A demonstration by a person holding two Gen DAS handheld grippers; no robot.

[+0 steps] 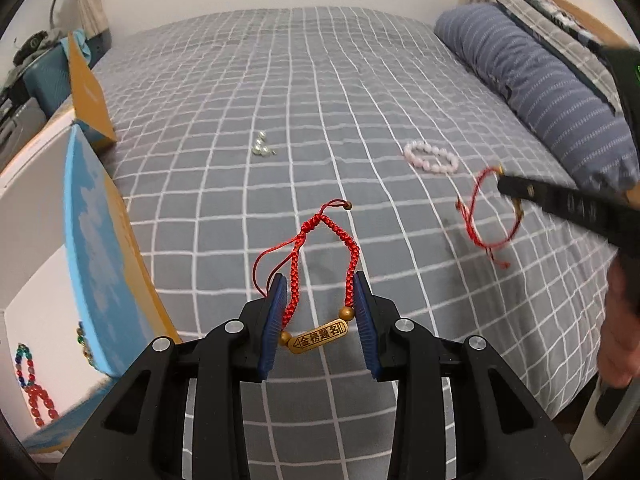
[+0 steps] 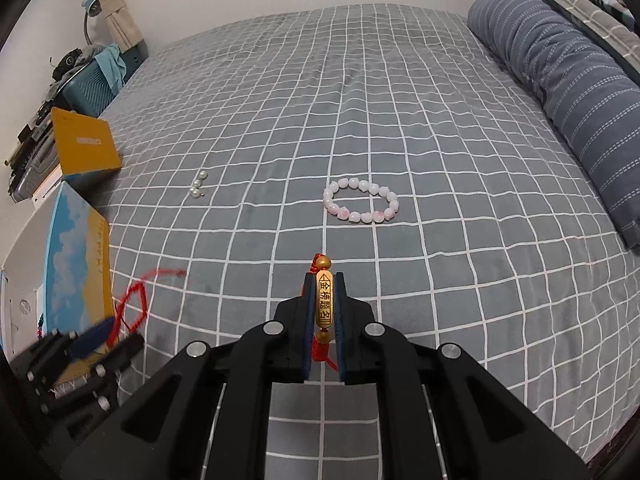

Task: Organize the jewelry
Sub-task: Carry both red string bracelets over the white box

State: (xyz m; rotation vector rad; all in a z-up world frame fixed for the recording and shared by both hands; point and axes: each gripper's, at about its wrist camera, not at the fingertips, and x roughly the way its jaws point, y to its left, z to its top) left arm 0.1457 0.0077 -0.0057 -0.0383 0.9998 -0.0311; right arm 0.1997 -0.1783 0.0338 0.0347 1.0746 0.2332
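In the left wrist view my left gripper (image 1: 320,300) stands open around a braided red bracelet with a gold plate (image 1: 318,338); the plate lies between the blue pads, and the cord touches the left pad (image 1: 276,312). My right gripper (image 2: 324,300) is shut on the gold plate of a second red cord bracelet (image 2: 324,304); that bracelet hangs from it in the left wrist view (image 1: 490,212). A pink bead bracelet (image 2: 362,200) and a small cluster of pearl earrings (image 2: 198,188) lie on the bed.
An open jewelry box with a blue sky-print lid (image 1: 100,248) stands at the bed's left edge, with bead bracelets (image 1: 34,384) inside. A yellow box (image 2: 86,146) sits beyond it. A striped blue pillow (image 2: 568,88) lies along the right. The grey checked bedspread (image 2: 320,100) stretches ahead.
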